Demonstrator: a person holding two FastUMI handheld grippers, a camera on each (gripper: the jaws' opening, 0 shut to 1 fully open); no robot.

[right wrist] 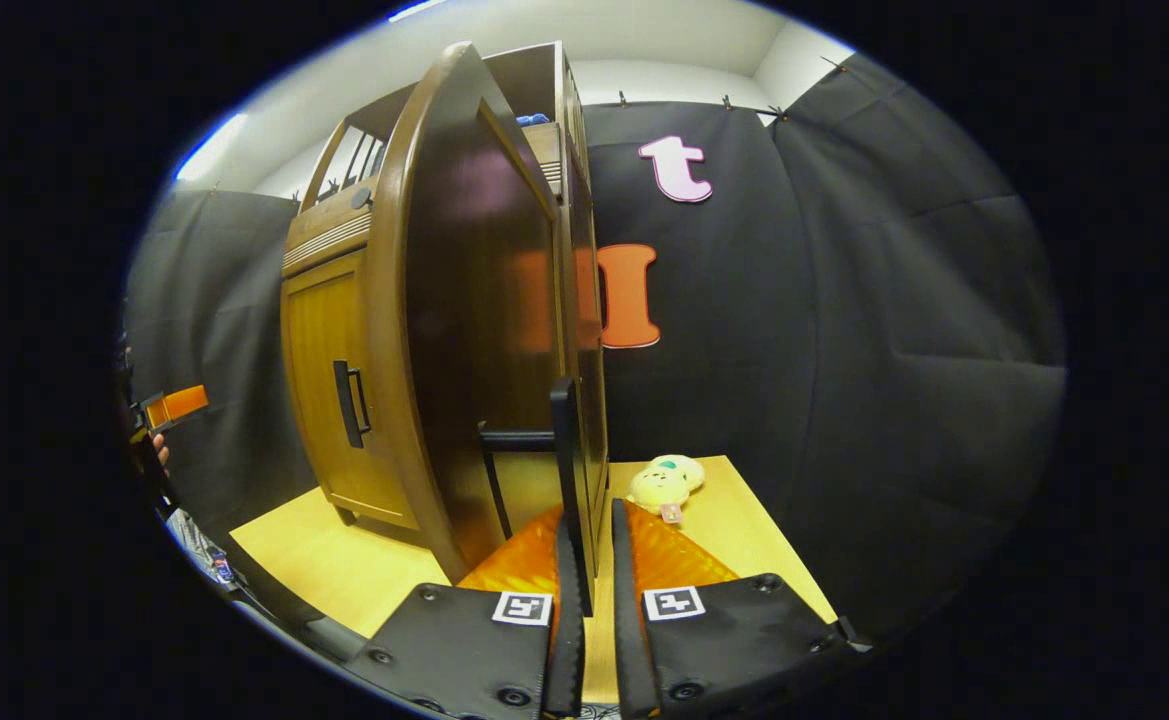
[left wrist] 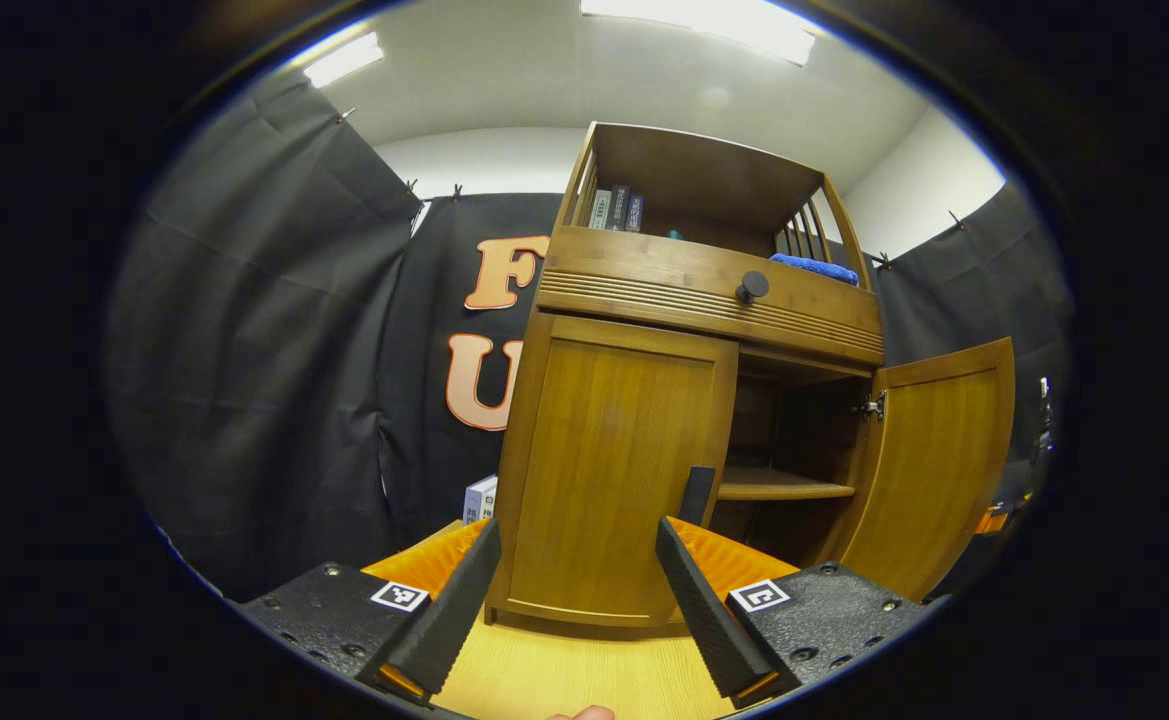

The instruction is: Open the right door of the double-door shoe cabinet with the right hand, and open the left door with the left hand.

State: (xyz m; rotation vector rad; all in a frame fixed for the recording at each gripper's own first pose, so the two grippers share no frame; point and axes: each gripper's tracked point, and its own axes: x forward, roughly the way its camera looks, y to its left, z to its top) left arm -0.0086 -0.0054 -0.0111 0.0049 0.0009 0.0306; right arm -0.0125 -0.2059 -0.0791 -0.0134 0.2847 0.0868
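- While my left gripper (left wrist: 576, 590) hangs in front of the cabinet (left wrist: 684, 400), its fingers (left wrist: 449, 610) stand wide apart and hold nothing.
- From the left gripper view I see the left door (left wrist: 609, 470) closed, straight ahead between the fingers, and its black handle (left wrist: 696, 496) sits just above my right finger, not touching it.
- I see the right door (left wrist: 934, 460) swung open to the right side, with a hinge (left wrist: 872, 407) at its top corner and a shelf (left wrist: 779, 487) inside the dark opening.
- Above the doors there is a drawer (left wrist: 709, 290) with a round knob (left wrist: 752, 287); on the top shelf stand some books (left wrist: 616, 210) and lies a blue cloth (left wrist: 814, 266).
- In the right gripper view my right gripper (right wrist: 589, 580) has its fingers (right wrist: 566, 620) close together, with the edge of the right door (right wrist: 474, 320) in the narrow gap; I cannot tell if both pads press it.
- The door's handle (right wrist: 562, 450) stands directly above the gripper.
- Farther left in this view I see the left door (right wrist: 329, 390) shut, with its handle (right wrist: 348, 403).
- A yellow plush toy (right wrist: 666, 482) lies on the table (right wrist: 734, 530), right of the cabinet.
- At the left edge I see the other gripper's orange part (right wrist: 176, 405) and a bit of a hand (right wrist: 161, 455).
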